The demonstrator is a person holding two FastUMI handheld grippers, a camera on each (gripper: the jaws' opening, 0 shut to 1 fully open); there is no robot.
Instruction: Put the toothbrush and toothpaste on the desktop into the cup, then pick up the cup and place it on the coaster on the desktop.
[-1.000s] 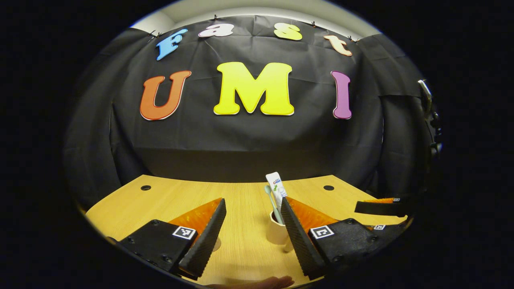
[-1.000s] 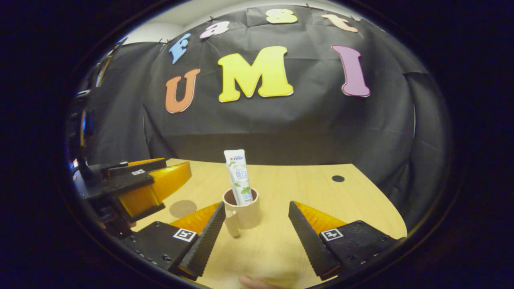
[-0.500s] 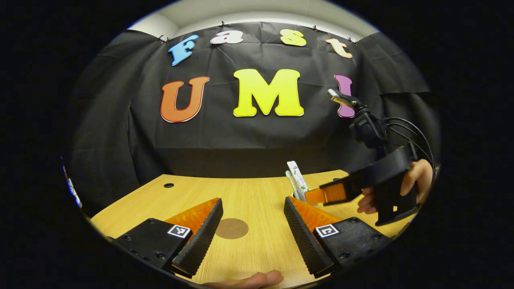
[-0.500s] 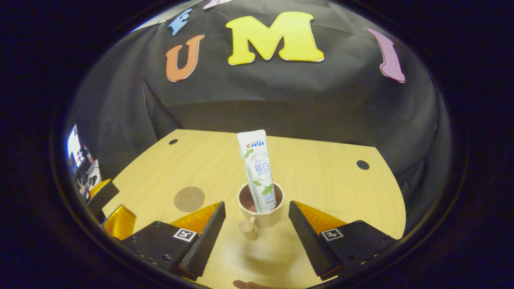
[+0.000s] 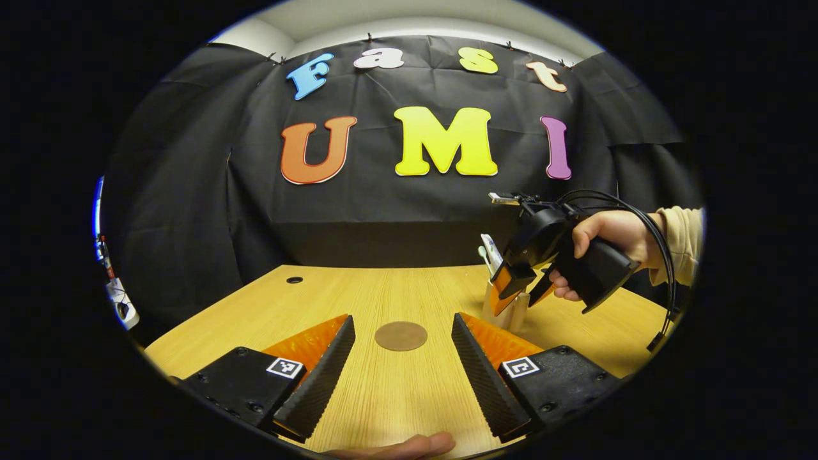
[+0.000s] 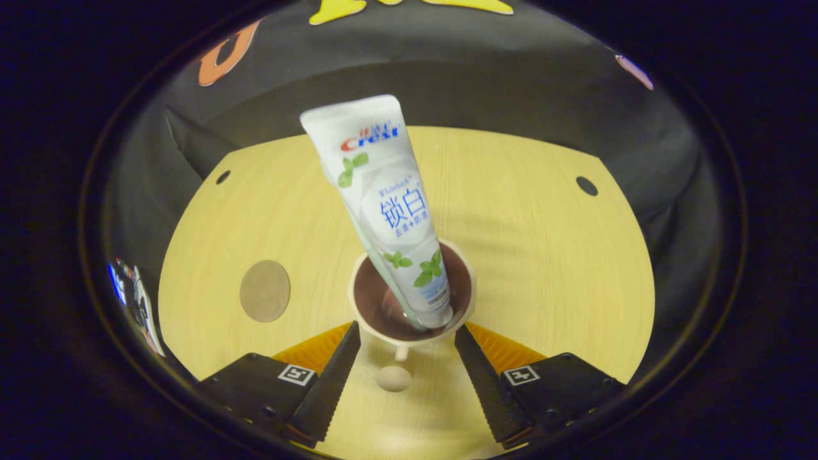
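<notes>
- Just ahead of my right hand-held gripper (image 6: 402, 370), and a little below it, stands the cup (image 6: 412, 300), its handle (image 6: 395, 375) pointing back toward me into the gap between the two fingers.
- Inside the cup the toothpaste (image 6: 383, 198) stands with its long axis near upright, leaning up and to the left in the right gripper view; the toothbrush (image 5: 484, 257) I make out from the left gripper view as a thin stem beside the tube.
- My right hand-held gripper is spread wide, fingers on either side of the cup's near rim; whether they touch the wall I cannot tell, and nothing is pinched.
- From the left gripper view, the right hand (image 5: 607, 246) angles its tool down onto the cup at the desk's (image 5: 396, 396) right side, so I judge that arm the nearer one for the lift.
- Well to the cup's left lies the coaster (image 6: 264, 291), flat and bare; the carry would run leftward across the desk.
- My left hand-held gripper (image 5: 402, 377) hangs spread open and empty, with the coaster just ahead between its fingers.
</notes>
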